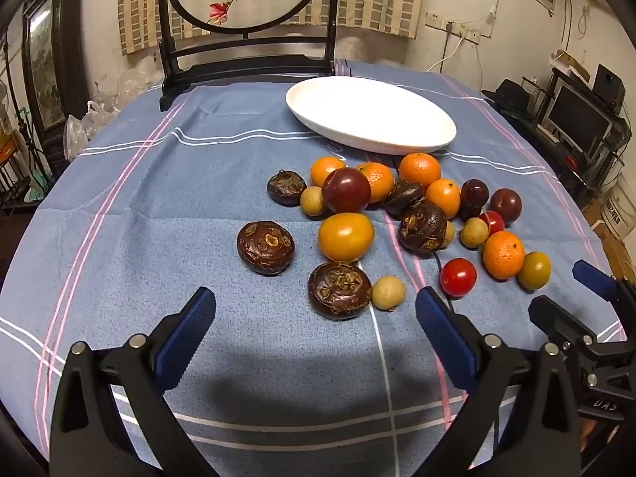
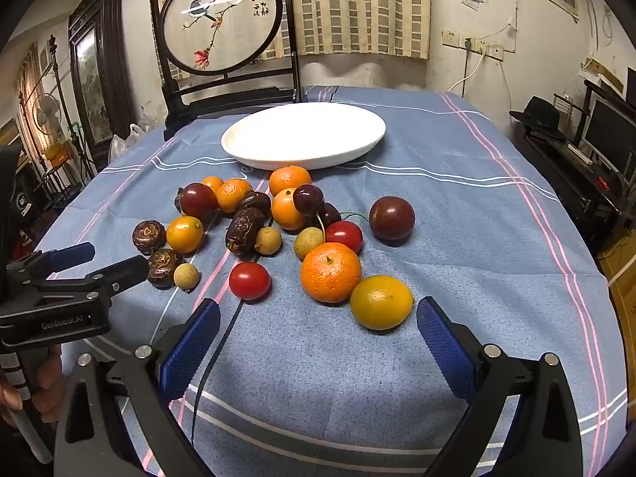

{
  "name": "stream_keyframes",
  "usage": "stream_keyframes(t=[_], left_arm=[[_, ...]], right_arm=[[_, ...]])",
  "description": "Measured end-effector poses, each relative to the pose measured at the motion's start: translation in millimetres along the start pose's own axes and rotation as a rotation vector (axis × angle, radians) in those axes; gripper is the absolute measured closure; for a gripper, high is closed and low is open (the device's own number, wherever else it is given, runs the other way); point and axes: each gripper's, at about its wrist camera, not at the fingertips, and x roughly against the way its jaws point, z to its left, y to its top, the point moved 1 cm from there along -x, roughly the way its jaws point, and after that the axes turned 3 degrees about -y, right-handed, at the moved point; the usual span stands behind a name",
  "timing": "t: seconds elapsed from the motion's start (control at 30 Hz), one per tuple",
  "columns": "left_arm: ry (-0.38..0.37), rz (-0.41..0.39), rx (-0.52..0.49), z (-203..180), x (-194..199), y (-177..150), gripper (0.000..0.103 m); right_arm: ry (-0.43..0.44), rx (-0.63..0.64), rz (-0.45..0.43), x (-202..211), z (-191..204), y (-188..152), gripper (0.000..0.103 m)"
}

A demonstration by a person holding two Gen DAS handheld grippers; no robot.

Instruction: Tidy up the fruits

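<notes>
A heap of mixed fruit lies on the blue tablecloth: oranges (image 2: 330,272), yellow kumquats (image 2: 381,302), red cherry tomatoes (image 2: 249,280), dark plums (image 2: 391,217), brown water chestnuts (image 1: 339,289) and pale longans (image 1: 388,292). An empty white oval plate (image 1: 369,113) stands behind the heap; it also shows in the right wrist view (image 2: 304,135). My left gripper (image 1: 316,304) is open, just in front of a water chestnut. My right gripper (image 2: 318,316) is open, just in front of an orange and a kumquat. Both are empty.
A dark wooden screen stand with a round flower painting (image 2: 222,20) stands at the table's far edge behind the plate. The right gripper shows at the right edge of the left wrist view (image 1: 572,290). Shelves with monitors (image 1: 576,119) stand right of the table.
</notes>
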Motion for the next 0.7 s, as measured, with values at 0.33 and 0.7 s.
stream_keyframes(t=[0.33, 0.7], left_arm=[[-0.002, -0.004, -0.015, -2.8, -0.5, -1.5, 0.004], [0.007, 0.006, -0.013, -1.7, -3.2, -2.5, 0.004]], right_arm=[[-0.001, -0.014, -0.003, -3.2, -2.4, 1.2, 0.003], [-0.001, -0.016, 0.001, -4.2, -2.0, 0.5, 0.003]])
